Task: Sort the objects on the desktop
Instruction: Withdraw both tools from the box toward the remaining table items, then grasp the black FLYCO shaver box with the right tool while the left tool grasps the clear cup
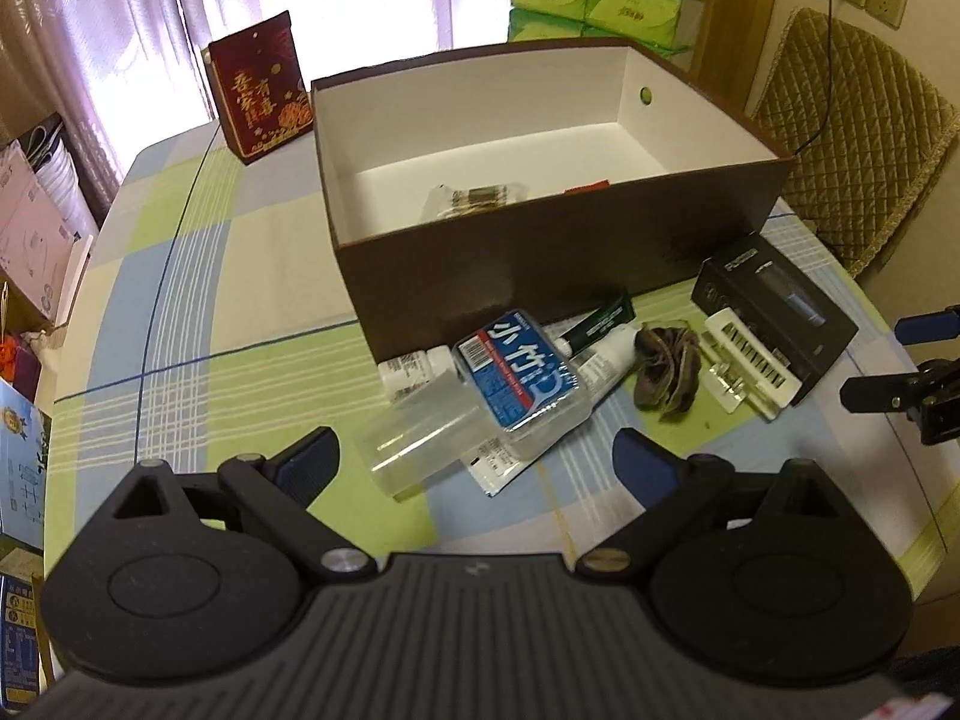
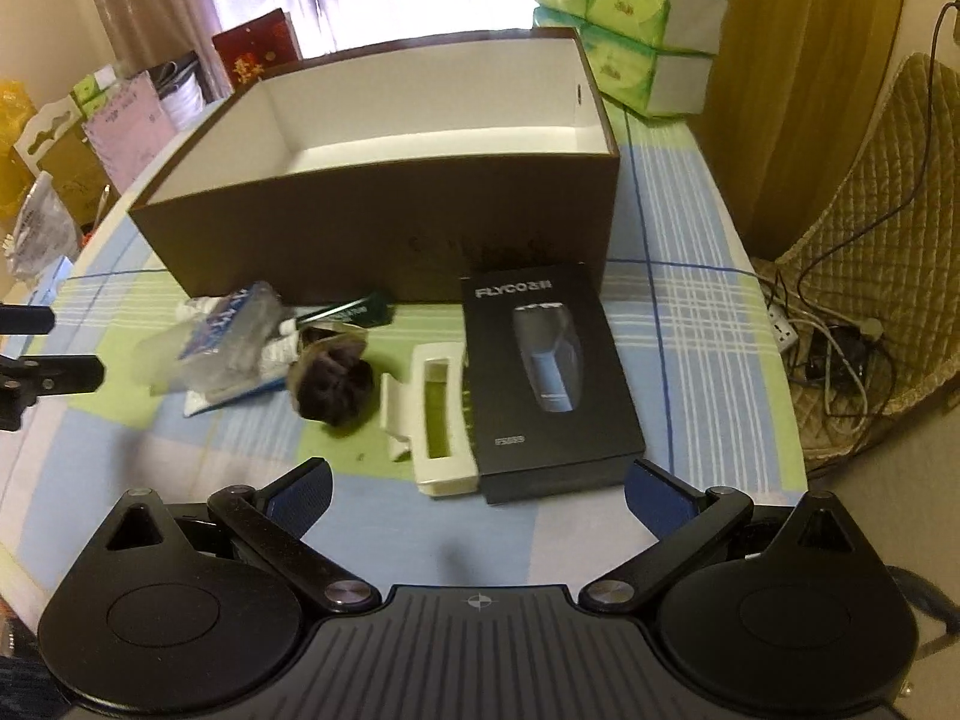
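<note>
The left gripper [image 1: 474, 459] hovers above the checked tablecloth [image 1: 180, 324] with its fingers [image 1: 309, 459] spread wide and nothing between them. Just ahead of the left finger lies a clear plastic case [image 1: 420, 441], and a blue-labelled clear box [image 1: 521, 387] rests partly on it, a little right of the gap's centre line. A small white bottle [image 1: 414, 369] lies behind the case, against the near wall of the brown box [image 1: 540, 258], which stands further ahead, open-topped, with a wrapped packet [image 1: 474, 198] on its white floor. Ahead of the right finger lie a white tube [image 1: 606, 354], a dark green tube [image 1: 600, 318], a crumpled brown scrunchie [image 1: 669, 375] and a white plastic holder [image 1: 750, 363].

The right gripper [image 2: 480, 489] is likewise wide open and empty. Its fingers frame the near ends of the white plastic holder [image 2: 429, 414] and the black shaver box [image 2: 549, 372], which lie touching side by side; the shaver box's near corner sits just beside the right finger [image 2: 657, 498]. The scrunchie [image 2: 333, 381] lies ahead of the left finger, with the clear-boxed pile further left.
</note>
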Available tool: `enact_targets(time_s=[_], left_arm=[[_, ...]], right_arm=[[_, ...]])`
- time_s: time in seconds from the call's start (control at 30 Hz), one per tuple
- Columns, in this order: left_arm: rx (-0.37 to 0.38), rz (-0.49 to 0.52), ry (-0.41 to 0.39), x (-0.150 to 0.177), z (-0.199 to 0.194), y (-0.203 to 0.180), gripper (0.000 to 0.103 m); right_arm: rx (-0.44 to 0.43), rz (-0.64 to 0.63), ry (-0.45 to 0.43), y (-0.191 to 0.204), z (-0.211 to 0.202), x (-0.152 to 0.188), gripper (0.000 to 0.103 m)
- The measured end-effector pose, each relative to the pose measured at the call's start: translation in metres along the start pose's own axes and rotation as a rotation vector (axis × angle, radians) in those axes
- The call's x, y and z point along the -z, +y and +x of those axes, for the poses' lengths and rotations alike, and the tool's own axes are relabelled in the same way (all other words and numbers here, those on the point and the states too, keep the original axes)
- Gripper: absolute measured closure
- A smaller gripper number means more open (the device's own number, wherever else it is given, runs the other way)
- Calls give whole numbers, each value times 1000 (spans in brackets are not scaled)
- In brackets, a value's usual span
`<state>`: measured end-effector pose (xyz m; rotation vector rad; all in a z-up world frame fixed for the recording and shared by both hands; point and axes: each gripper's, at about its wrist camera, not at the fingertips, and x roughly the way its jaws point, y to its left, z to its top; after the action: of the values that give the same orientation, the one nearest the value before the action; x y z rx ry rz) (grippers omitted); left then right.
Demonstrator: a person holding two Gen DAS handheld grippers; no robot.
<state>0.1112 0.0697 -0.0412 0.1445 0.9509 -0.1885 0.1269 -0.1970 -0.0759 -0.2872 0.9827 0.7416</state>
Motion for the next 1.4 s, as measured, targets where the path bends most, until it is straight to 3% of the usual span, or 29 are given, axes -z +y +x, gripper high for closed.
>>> enact_targets(time_s=[0.67,0.93,1.0,1.23,1.4], left_arm=[[-13,-11,80,8,46,33,10],[-2,0,96,4,59,37,12],[1,7,102,4,62,37,12],[29,109,104,2,75,40,18],[96,216,105,-4,89,45,24]], right_arm=[[27,-93,20,-25,51,-17,4],[1,-121,35,-28,71,-31,26],[-3,-125,42,-29,70,-31,27],[17,-107,72,-43,58,-19,27],[36,-64,75,-59,51,-12,27]])
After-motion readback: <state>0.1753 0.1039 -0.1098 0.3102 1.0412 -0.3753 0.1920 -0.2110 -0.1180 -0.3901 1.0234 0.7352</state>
